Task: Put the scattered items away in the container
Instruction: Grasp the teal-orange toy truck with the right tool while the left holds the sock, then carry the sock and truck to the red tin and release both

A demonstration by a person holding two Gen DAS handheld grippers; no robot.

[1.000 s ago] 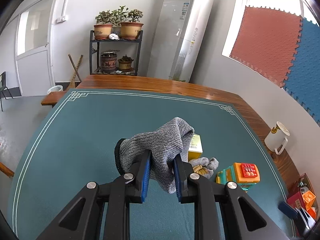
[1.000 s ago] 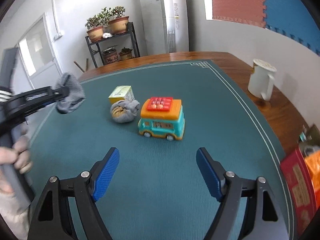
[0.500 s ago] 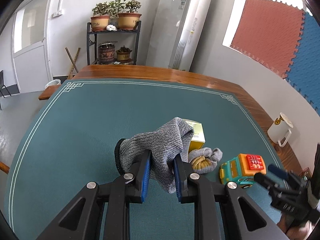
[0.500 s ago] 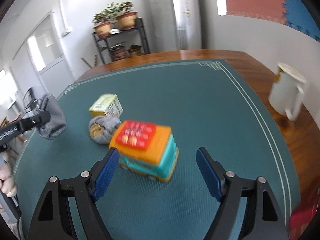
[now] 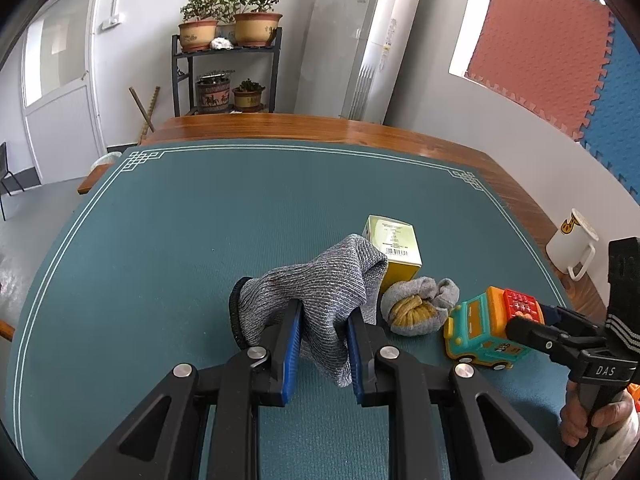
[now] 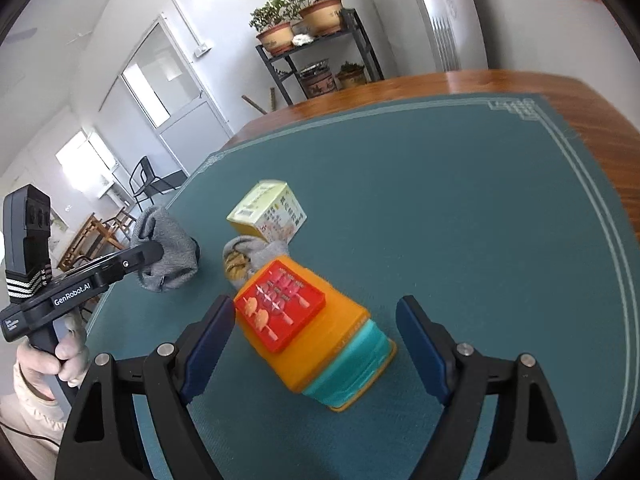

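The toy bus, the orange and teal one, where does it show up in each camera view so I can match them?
Left wrist view: the toy bus sits low at the right edge, beside the rolled sock, with the right tongs reaching in over it.
Right wrist view: the toy bus fills the lower centre, between the opening right tongs.
Shared landmark: the yellow box just behind the rolled sock.

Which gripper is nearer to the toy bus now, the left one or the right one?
The right. The right gripper has its opening jaws on either side of the toy bus, not yet pressing it. The left gripper stays apart beside it, shut on the grey sock.
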